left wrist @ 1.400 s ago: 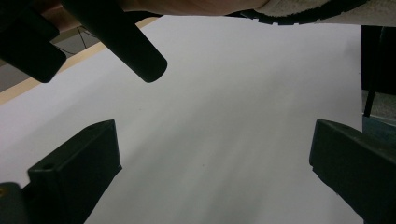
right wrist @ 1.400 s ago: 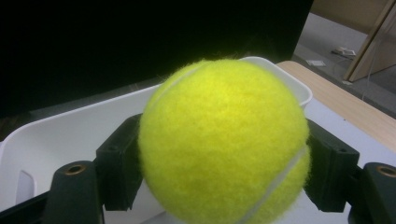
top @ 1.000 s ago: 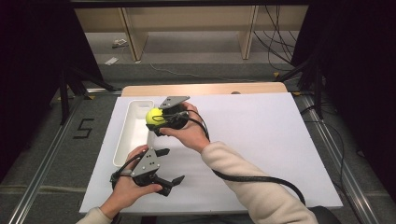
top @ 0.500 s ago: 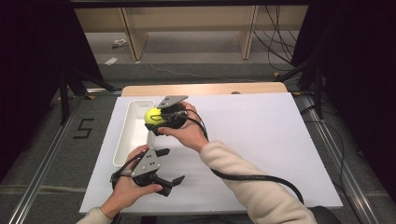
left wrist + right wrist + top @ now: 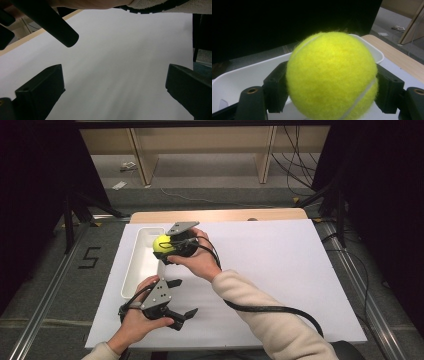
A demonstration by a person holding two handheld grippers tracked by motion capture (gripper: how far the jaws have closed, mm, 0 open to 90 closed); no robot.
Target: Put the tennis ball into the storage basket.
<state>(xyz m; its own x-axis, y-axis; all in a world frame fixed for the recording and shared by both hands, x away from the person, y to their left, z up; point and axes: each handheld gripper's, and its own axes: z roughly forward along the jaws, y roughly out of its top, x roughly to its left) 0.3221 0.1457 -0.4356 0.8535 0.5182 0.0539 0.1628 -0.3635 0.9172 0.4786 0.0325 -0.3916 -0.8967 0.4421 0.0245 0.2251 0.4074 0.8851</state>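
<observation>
A yellow tennis ball [image 5: 162, 243] [image 5: 332, 75] is clamped between the jaws of my right gripper [image 5: 165, 247] [image 5: 332, 87], which is shut on it. Gripper and ball hover over the right rim of a white rectangular tray [image 5: 140, 265] [image 5: 239, 75] at the left of the table. My left gripper [image 5: 181, 297] [image 5: 112, 92] is held low near the table's front edge, jaws wide apart and open, with nothing between them but white table surface.
The table [image 5: 280, 265] is covered in white, with a wooden strip [image 5: 220, 215] along the far edge. The right forearm and its black cable [image 5: 260, 309] cross the middle front. Metal rails and dark stands flank the table.
The right gripper with the ball has shifted slightly left toward the tray. The left gripper has stayed in place.
</observation>
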